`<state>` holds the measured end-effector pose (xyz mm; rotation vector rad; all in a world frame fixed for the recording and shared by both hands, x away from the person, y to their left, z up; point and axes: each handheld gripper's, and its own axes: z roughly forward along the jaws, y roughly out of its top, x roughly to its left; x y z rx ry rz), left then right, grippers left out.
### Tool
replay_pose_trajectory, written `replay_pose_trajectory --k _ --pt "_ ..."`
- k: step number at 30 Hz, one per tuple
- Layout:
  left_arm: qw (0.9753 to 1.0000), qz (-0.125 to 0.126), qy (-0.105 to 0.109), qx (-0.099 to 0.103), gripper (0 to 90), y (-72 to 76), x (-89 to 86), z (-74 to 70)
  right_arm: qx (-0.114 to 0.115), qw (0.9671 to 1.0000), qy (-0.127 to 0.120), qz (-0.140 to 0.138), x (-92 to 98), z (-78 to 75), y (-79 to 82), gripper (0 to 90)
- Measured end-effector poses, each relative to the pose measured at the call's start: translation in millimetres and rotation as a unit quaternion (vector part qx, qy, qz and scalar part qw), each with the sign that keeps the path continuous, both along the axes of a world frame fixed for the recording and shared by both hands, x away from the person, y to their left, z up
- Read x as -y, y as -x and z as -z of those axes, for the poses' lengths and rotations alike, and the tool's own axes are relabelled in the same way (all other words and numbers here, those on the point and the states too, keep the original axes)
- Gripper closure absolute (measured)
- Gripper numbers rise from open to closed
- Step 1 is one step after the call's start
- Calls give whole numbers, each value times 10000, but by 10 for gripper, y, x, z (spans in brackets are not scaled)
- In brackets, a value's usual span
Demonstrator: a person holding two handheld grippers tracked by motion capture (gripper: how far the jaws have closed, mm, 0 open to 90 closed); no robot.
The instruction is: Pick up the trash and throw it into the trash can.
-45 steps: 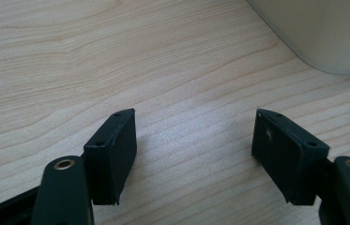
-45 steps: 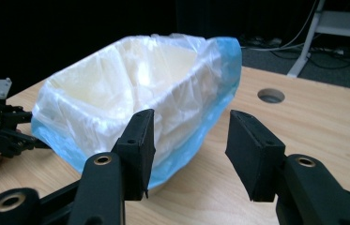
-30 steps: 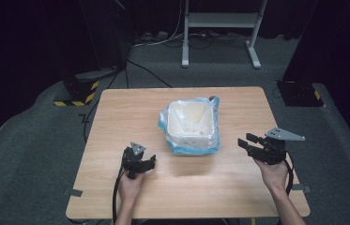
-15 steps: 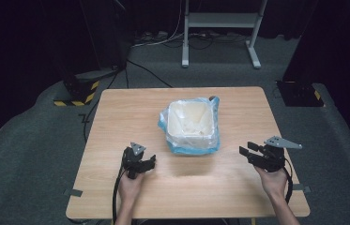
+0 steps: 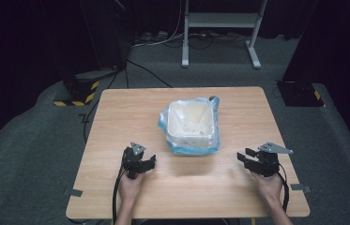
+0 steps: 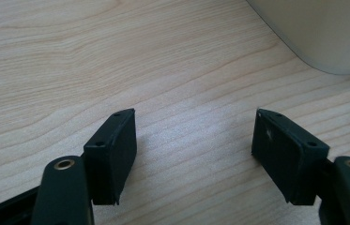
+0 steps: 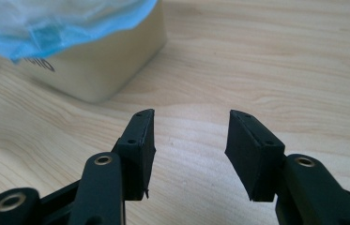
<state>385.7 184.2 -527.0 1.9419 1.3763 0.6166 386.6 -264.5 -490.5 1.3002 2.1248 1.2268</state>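
Tabletop (image 5: 116, 117): light wood, seen from the high view.
Bin (image 5: 192, 123): cream square container lined with a blue plastic bag (image 5: 212, 140), standing near the tabletop's centre.
Left gripper (image 5: 150, 162): near the front edge, just left of the bin; 2 fingers (image 6: 111, 150) apart, holding nothing.
Right gripper (image 5: 244, 157): near the front right edge, apart from the bin; fingers (image 7: 137, 145) spread, holding nothing.

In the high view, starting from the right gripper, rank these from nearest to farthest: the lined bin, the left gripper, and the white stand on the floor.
From the right gripper:
1. Lined bin, mid-table, up and to its left.
2. Left gripper, across the table's near edge, beyond the bin's near corner.
3. White stand, on the floor past the table's far edge.
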Motion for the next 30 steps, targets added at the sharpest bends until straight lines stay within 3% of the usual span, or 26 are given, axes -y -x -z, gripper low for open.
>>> replay_pose_trajectory --k 10,14,15,18,23,30 --pt "10000 0 0 0 308 0 0 0 -207 9981 576 80 -93 254 -56 507" --pt "10000 1 -6 2 308 0 -1 0 -309 9971 685 91 -119 314 -73 495" --pt "10000 0 -6 2 308 0 0 0 -172 9968 781 68 -131 327 -67 493" --pt "10000 1 -4 1 308 0 0 0 -145 9960 884 31 -155 330 -58 468" --pt "10000 0 -5 2 308 0 0 0 -174 9960 880 48 -148 330 -63 416" --pt "10000 -2 -6 4 308 1 0 0 -175 9958 895 56 -152 331 -62 410"
